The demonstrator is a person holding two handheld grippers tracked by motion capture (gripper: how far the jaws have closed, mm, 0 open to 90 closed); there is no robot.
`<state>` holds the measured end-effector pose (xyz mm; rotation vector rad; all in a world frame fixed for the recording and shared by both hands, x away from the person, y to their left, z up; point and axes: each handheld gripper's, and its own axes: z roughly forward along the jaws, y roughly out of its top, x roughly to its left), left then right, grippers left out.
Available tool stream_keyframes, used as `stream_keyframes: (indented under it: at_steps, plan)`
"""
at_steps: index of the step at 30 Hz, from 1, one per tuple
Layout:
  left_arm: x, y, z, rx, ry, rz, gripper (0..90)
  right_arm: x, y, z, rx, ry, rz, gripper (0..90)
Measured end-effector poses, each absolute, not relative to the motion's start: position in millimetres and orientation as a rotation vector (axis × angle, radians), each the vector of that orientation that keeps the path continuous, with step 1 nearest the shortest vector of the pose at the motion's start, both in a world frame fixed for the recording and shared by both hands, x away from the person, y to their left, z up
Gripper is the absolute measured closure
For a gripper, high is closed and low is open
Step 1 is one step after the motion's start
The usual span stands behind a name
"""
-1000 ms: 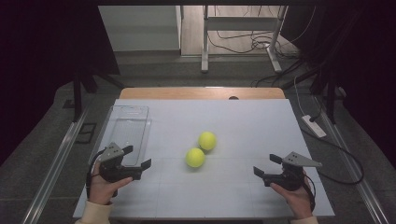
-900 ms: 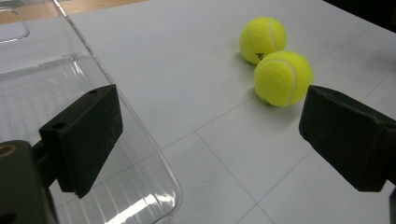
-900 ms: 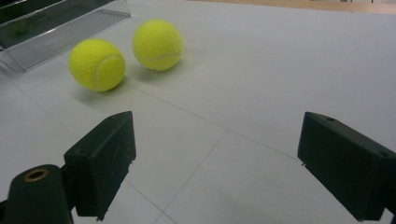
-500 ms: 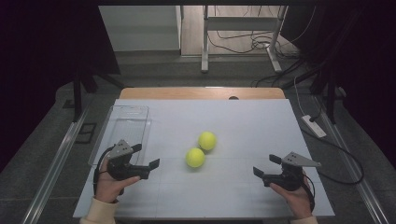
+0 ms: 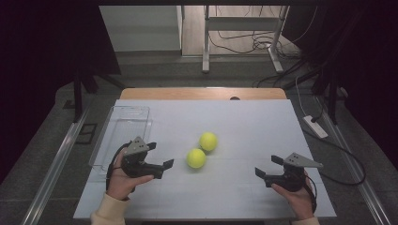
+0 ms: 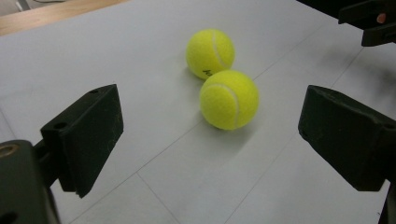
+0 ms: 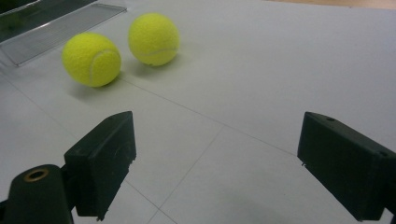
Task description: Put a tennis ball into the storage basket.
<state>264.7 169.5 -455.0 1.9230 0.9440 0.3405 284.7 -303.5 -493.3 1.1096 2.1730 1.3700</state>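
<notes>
Two yellow tennis balls lie side by side on the white table. In the high view the near ball point(image 5: 196, 158) sits just right of my left gripper point(image 5: 160, 154), with the far ball point(image 5: 208, 141) behind it. The left gripper view looks between the open jaws of the left gripper point(image 6: 214, 140) at the near ball point(image 6: 229, 99) and the far ball point(image 6: 210, 53); nothing is between the jaws. My right gripper point(image 5: 267, 166) rests at the table's right front, open and empty. In the right gripper view, the right gripper point(image 7: 217, 154) faces both balls point(image 7: 91, 59) point(image 7: 153, 38) from farther off.
A clear plastic tray point(image 5: 104, 140) stands at the table's left side, behind the left hand; its edge point(image 7: 56, 23) appears in the right gripper view. A wooden strip point(image 5: 202, 93) runs along the far edge. Cables and a power strip point(image 5: 315, 126) lie on the floor to the right.
My left gripper has moved right toward the near ball and lifted a little. The right gripper and both balls have stayed where they were.
</notes>
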Motion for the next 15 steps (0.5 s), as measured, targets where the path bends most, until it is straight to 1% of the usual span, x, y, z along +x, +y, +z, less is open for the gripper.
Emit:
stream_keyframes:
  at_steps: [8,15]
  plan:
    - [268.6,162.0,-454.6,1.941,0.946,0.328,7.7,284.3,-302.9,-493.4,1.108,2.171,1.366,11.6]
    - [275.3,149.8,-457.7,1.969,0.952,0.291,7.7,284.3,-301.4,-494.6,1.103,2.178,1.35,11.6]
